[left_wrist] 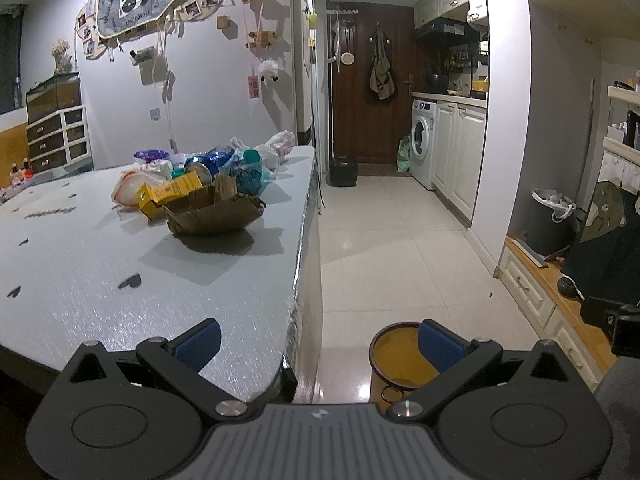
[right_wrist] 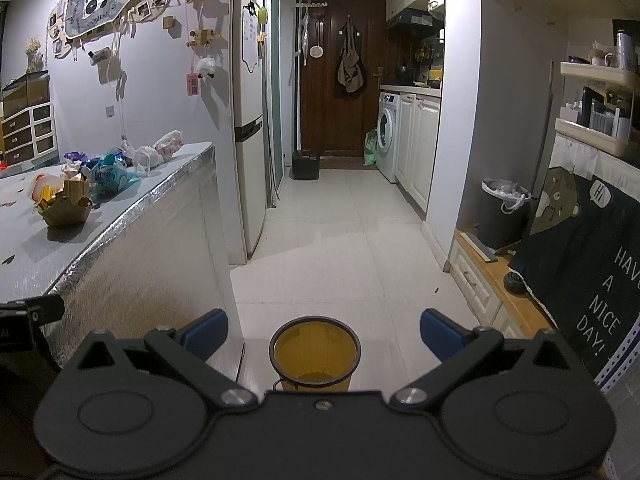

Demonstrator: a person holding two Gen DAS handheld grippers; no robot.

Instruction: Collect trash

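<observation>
Nearest the right wrist camera, the right gripper (right_wrist: 323,330) hangs over the tiled floor (right_wrist: 360,240) with its blue pads (right_wrist: 208,330) spread wide and nothing held between them. Directly below, between the two fingers, stands the yellow waste bin (right_wrist: 315,356), upright, its round mouth facing up and no contents visible inside.

The left gripper (left_wrist: 318,338) is likewise wide apart and holds nothing; its left pad (left_wrist: 200,340) sits over the near corner of the table (left_wrist: 100,300), while its right pad (left_wrist: 440,344) overlaps the bin (left_wrist: 396,354) on the floor just beside the table's foil-covered side.

Farther along the tabletop, well away from both grippers, lies the trash pile. At its front is a crumpled brown cardboard piece (left_wrist: 214,214), shaped like a shallow bowl with its opening up and its long axis running roughly across the left view. Touching it behind are yellow boxes (left_wrist: 172,194), lying flat with their long sides slanting from near left to far right. Behind them lie a white and red plastic bag (left_wrist: 130,188), a blue printed bag (left_wrist: 248,174) and, toward the far edge, a knotted white bag (left_wrist: 276,146).

Beyond the table stand a fridge (right_wrist: 250,120), a washing machine (right_wrist: 388,136) and a dark wooden door (right_wrist: 340,80) at the corridor's end. At right, on a low wooden ledge, sits a dark bin with a white liner (right_wrist: 504,212).
</observation>
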